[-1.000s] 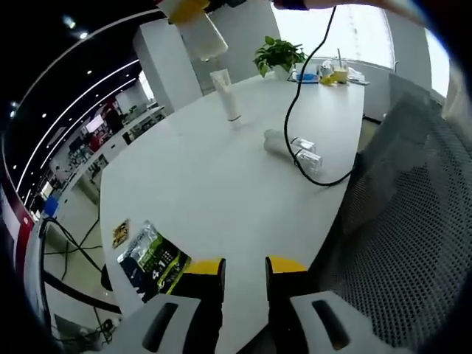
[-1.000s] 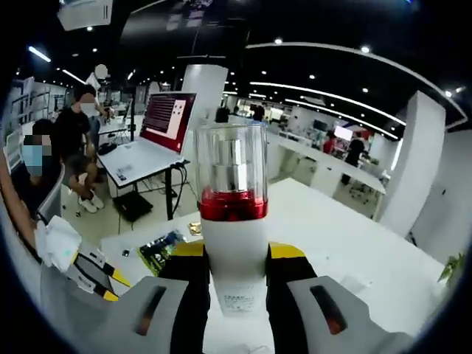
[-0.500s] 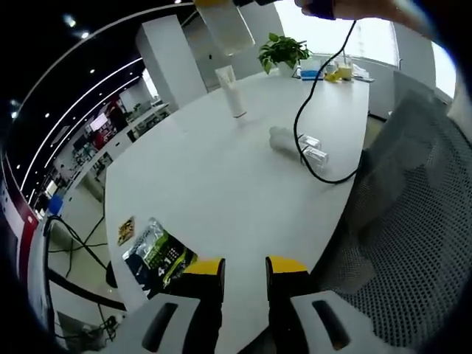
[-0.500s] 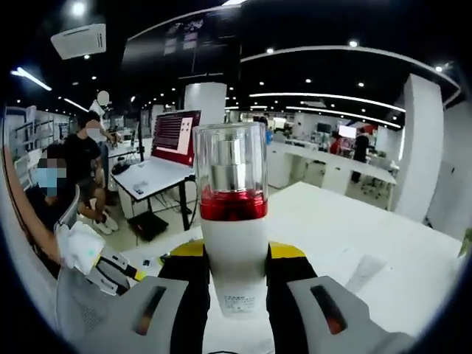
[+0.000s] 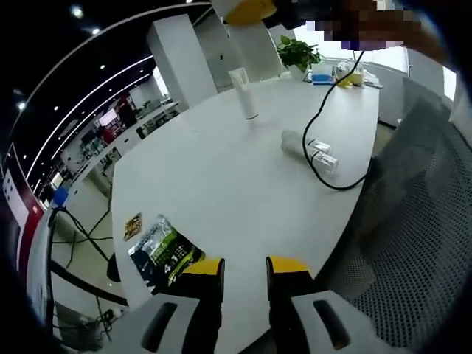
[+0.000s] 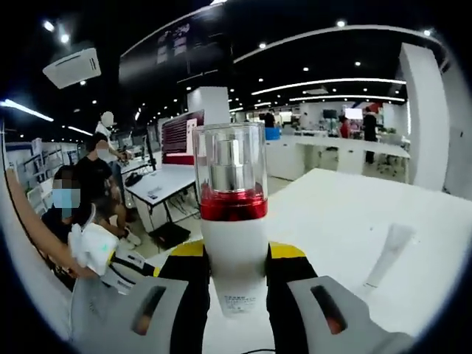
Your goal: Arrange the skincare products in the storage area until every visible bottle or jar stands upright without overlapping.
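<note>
Skincare pump bottle, white-bodied with a red collar and clear cap, rides upright between the jaws of my right gripper, which are closed snugly on its lower body and carry it above the white table. In the left gripper view the same bottle and its yellow-tipped carrier show at the top edge, high over the far side of the table. Below them a white tube already stands on its cap, while a clear-capped bottle lies on its side close to a black cable that loops across the tabletop. My left gripper hangs at the near edge, jaws a narrow gap apart and holding nothing, just beside a dark foil packet. I judge this to be the carrying step: one product in the air, one standing, one down. Next comes setting the pump bottle on its base in bare space near the tube, apart from it, then releasing. After that the toppled bottle needs righting, clear of the cable.
</note>
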